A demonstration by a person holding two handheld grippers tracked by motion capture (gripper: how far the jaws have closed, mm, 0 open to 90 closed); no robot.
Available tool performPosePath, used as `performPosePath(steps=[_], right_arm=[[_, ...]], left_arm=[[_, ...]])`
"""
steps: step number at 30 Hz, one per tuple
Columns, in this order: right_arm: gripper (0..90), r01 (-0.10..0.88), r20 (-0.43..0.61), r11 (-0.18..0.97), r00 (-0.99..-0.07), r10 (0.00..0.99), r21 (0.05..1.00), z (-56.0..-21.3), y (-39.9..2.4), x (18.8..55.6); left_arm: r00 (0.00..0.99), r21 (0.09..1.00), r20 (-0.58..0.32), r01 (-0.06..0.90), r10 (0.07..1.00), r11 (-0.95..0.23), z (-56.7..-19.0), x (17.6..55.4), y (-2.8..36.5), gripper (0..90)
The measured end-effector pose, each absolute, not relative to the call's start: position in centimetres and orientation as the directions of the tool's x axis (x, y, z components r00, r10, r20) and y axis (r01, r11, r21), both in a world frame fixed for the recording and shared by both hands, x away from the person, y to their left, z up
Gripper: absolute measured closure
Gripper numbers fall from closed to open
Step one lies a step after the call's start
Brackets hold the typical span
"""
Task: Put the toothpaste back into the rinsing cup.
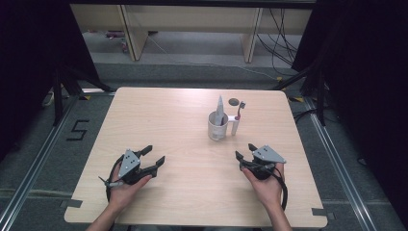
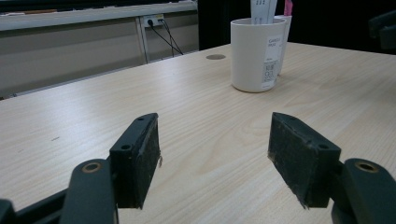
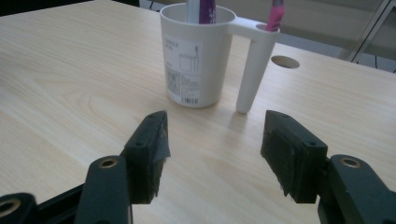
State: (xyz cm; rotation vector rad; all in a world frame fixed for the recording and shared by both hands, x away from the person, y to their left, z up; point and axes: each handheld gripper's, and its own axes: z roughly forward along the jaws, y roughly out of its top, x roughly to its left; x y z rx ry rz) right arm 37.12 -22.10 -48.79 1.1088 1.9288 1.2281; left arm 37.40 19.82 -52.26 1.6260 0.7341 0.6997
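A white cup [image 1: 217,126] stands right of the table's middle, with a side tube holder [image 1: 235,126]. A toothpaste tube [image 1: 219,110] stands upright in the cup and a pink-handled toothbrush [image 1: 240,109] sits in the side holder. My left gripper [image 1: 155,156] rests low at the front left, open, nothing between its pads [image 2: 140,158]; the cup [image 2: 258,53] is far ahead of it. My right gripper [image 1: 246,153] is at the front right, just short of the cup [image 3: 196,58], open and holding nothing. The toothbrush handle [image 3: 275,14] pokes out of the holder [image 3: 250,70].
The light wooden table [image 1: 183,120] has a small round hole [image 1: 234,101] behind the cup. Black curtains flank both sides, cables lie on the floor at the back right, and wooden furniture legs stand beyond the far edge.
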Motion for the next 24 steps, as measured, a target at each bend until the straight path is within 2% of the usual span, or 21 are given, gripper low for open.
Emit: performPosePath(steps=[8, 24], right_arm=[[41.5, 0.326, -0.034, 0.214, -0.479, 0.877, 0.921, -50.6, -22.8, 35.2], [41.4, 0.304, -0.021, 0.178, -0.456, 0.89, 0.936, -51.0, -23.2, 34.7]], left_arm=[[0.631, 0.986, 0.066, 0.076, 0.773, -0.146, -52.3, 37.6, 19.7, 33.5], [0.629, 0.983, 0.062, 0.096, 0.775, -0.157, -52.2, 37.6, 19.7, 33.6]])
